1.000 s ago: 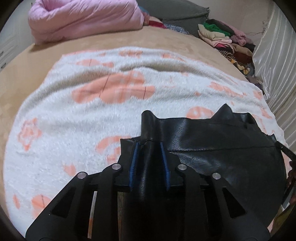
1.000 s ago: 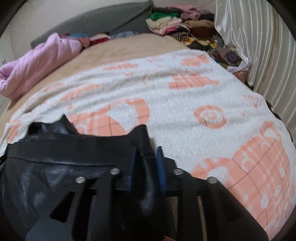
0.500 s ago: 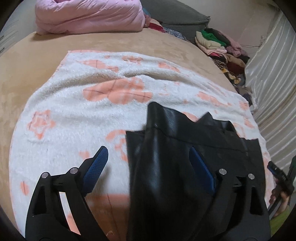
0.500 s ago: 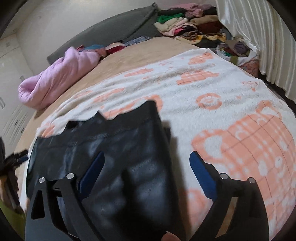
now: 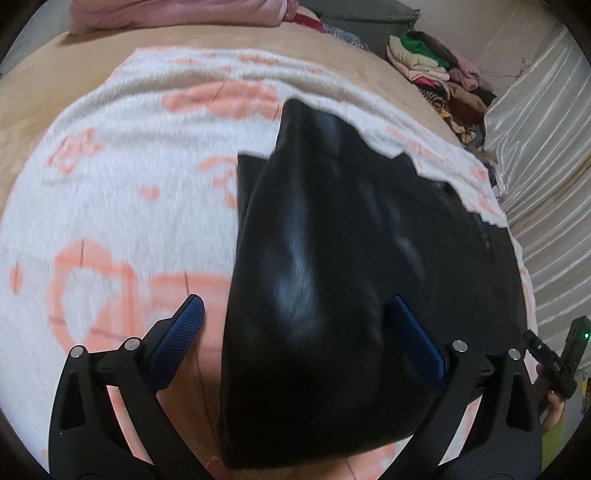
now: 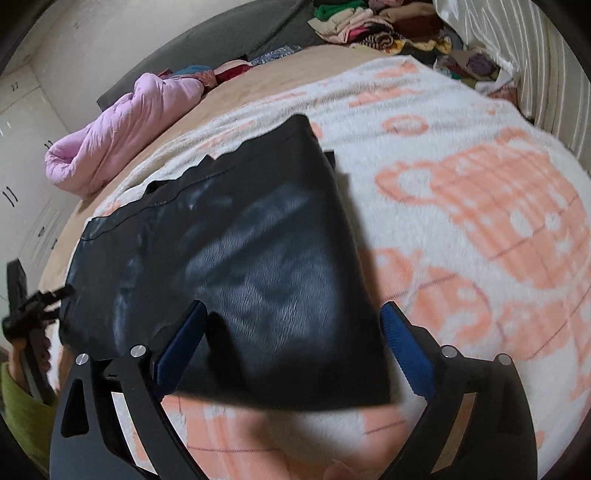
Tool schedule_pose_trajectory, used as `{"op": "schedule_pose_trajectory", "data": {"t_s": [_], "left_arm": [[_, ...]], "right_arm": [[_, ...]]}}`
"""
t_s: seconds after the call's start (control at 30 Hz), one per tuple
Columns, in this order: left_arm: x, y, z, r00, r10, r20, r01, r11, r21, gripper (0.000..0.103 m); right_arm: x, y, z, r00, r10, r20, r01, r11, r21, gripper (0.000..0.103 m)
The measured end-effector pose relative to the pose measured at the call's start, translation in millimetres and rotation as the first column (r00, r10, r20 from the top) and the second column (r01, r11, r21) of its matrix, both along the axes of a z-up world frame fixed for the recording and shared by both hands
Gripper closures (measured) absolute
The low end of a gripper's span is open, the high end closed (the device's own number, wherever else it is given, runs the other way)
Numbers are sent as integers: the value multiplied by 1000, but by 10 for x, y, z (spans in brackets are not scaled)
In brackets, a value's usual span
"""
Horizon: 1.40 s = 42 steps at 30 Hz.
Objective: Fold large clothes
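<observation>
Both grippers off the garment, fold laid down

My left gripper (image 5: pixel 295 325) hangs spread wide, gripping nothing, over the shiny black leather-look garment (image 5: pixel 351 240), which lies doubled on the white fleece blanket with peach prints (image 5: pixel 122 206). My right gripper (image 6: pixel 291 328) is splayed open too, over that garment's right edge. Looks like one fold's done; next I'd regrip an edge for the following fold.

Bare blanket (image 6: pixel 461 122) beyond; clothes pile (image 6: pixel 384 26) far off
</observation>
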<state>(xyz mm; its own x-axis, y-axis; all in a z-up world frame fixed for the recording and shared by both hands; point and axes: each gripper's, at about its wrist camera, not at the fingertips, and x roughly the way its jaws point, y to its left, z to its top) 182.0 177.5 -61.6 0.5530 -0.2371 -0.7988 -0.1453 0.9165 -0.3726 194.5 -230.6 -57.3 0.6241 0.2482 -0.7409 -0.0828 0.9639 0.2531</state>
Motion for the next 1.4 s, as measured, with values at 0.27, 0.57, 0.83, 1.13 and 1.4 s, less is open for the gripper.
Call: {"op": "schedule_pose_trajectory", "data": {"t_s": [0.27,0.57,0.83,1.13,1.4], "left_arm": [[-244,-155,-39,999,49,25,-49,999,-15,36],[-416,-273,53,999,40,29,-40,999,7,36],[-484,-307,245,998,29,56,-33,998,56,22],[-607,-327,512,991,49,127,-70,983,170,11],[-721,-240,613,984,80,156,-111,973,203,10]], "right_arm": [[134,-67,-90,999,-27,-17,27,1000,-5,18],[345,-31,14,999,-13,-47,8,994,-105,16],[-62,132,432,992,28,121,-14,993,-120,11],[-347,689,811,964,176,198,-158,982,-104,10],[-518,1284,899,930,301,212,-274,951,-145,10]]}}
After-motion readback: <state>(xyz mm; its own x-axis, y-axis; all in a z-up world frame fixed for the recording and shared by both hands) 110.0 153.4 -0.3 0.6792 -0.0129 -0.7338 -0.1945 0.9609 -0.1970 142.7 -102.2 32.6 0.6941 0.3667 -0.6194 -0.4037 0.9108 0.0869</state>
